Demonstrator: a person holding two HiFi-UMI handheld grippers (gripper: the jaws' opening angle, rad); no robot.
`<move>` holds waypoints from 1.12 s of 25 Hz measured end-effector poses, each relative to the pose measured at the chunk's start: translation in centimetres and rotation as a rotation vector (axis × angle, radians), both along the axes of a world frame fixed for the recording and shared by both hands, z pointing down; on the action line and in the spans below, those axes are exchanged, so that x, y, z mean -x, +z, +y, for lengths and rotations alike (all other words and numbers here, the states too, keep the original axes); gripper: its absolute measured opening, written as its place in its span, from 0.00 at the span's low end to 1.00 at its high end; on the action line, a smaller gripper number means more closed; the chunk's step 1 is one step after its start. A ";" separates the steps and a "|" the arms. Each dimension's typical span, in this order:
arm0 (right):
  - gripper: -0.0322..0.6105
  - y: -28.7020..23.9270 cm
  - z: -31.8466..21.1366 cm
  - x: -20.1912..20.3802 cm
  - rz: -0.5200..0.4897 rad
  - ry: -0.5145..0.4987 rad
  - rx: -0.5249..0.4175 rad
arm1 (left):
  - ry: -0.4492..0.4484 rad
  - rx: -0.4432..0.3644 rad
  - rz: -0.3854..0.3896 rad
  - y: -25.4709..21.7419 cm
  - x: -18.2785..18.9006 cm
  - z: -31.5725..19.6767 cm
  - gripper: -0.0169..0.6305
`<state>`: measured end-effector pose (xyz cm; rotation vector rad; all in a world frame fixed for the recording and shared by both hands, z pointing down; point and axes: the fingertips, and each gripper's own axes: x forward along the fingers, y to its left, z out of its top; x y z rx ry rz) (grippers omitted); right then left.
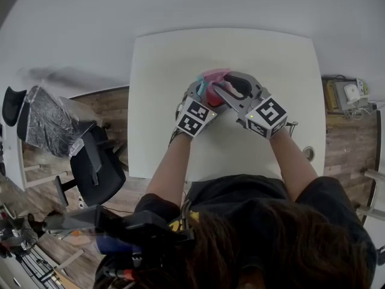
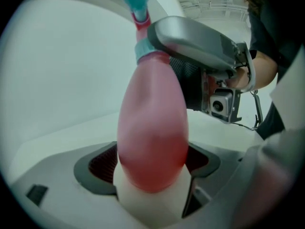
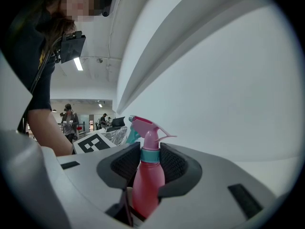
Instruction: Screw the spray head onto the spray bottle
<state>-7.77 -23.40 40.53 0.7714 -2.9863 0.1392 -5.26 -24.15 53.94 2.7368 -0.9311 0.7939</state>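
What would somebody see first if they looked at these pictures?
A pink spray bottle, over the middle of the white table. The left gripper clamps its fat body, and the right gripper pinches the teal collar just under the pink spray head.

on my feed the operator wears a black short-sleeved shirt. the left gripper and right gripper have smooth grey shells, dark ribbed pads, and each carries a marker cube with black-and-white squares.
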 end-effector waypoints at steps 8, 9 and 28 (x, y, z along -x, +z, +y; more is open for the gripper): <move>0.25 -0.1 0.4 -0.1 0.007 0.001 0.000 | 0.013 -0.011 -0.008 -0.2 -0.1 0.4 0.66; 0.25 -0.1 0.5 -0.1 0.007 0.001 -0.001 | 0.015 -0.010 -0.007 -0.1 -0.2 0.5 0.66; 0.25 0.1 0.4 -0.3 0.020 0.033 -0.009 | 0.022 -0.026 0.016 -0.5 0.6 1.3 0.62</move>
